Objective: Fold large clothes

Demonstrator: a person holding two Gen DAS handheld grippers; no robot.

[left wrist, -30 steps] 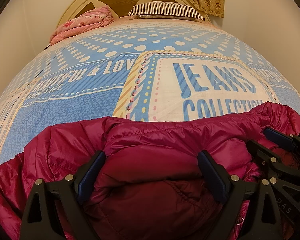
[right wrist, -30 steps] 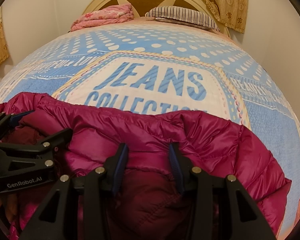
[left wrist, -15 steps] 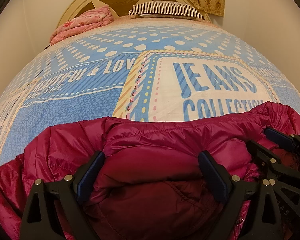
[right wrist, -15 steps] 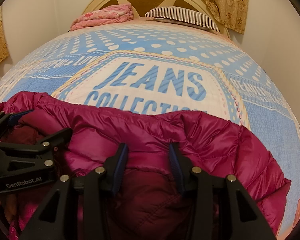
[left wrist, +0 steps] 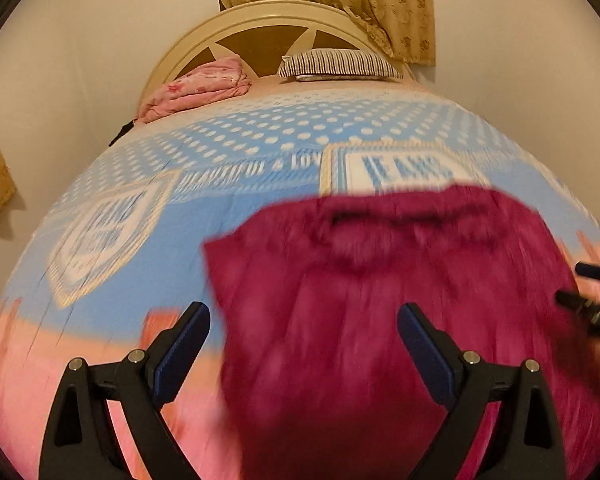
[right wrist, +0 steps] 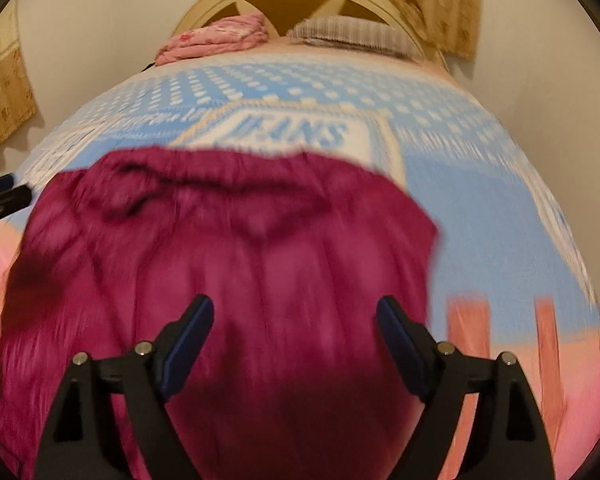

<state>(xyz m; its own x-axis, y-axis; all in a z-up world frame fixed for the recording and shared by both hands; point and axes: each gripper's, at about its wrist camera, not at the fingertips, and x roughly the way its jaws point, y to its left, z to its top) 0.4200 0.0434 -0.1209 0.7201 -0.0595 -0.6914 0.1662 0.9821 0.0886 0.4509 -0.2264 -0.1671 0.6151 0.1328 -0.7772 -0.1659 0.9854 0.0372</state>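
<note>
Now that the magenta puffer jacket (right wrist: 236,280) lies folded over on the bedspread (left wrist: 148,264), just short of the "JEANS" panel (right wrist: 292,132) and well away from the striped pillow (left wrist: 336,65) beyond it, both tools look clear of it. The left gripper (left wrist: 304,344) stands with its jaws apart, nothing pinched. The right gripper (right wrist: 296,340) has just been spreading its jaws, and no cloth sits clamped between them. I'd judge the fold just laid; for the next 1, take both near corners evenly, so the slippery quilting doesn't slide toward the panel.
</note>
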